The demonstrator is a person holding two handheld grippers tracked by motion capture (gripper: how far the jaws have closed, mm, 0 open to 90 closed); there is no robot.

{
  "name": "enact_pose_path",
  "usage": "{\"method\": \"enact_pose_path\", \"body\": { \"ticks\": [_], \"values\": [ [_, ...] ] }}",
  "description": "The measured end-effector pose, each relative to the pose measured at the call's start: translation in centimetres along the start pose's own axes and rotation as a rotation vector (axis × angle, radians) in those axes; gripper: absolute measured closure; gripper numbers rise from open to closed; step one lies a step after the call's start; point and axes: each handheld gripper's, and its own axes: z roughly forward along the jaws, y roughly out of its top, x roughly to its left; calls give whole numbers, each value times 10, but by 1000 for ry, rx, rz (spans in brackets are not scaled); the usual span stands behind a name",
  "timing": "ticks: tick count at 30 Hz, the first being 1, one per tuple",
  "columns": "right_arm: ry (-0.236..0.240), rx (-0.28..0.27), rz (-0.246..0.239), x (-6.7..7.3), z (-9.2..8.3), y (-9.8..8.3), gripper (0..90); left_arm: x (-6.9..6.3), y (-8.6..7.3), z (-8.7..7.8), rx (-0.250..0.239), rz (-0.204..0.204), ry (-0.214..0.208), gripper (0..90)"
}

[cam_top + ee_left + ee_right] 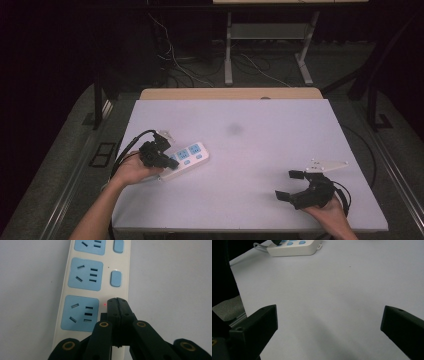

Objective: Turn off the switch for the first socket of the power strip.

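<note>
Power strip [185,159] lies at table [260,150] left edge. Left gripper [117,301], jaws together, presses the strip's nearest switch; it should push straight down, tips centred. Right gripper [291,185] idles, jaws apart, well right of strip.

Left gripper [116,300] of black plastic held in the person's left hand [131,170], jaws pressed together, tips pointing down, right gripper [289,185] cradled in the right hand [330,210], jaws spread wide, both forearms entering from below
</note>
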Motion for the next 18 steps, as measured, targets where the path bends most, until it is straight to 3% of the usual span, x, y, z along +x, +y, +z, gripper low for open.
{"method": "enact_pose_path", "body": {
  "ticks": [3,8,15,17,18],
  "values": [
    [3,3,-2,0,0,0,7,-1,-2,0,-15,7,25,891],
    [0,6,1,0,0,0,7,-2,-4,0,-32,5,30,892],
    [-3,5,-3,0,0,-1,7,-4,-13,0,-94,-12,45,894],
    [-5,1,-3,0,-1,-1,7,-11,-18,1,-139,-87,151,895],
    [-5,-2,-5,0,-1,-1,7,-12,-21,2,-178,-192,153,896]
  ]
}}
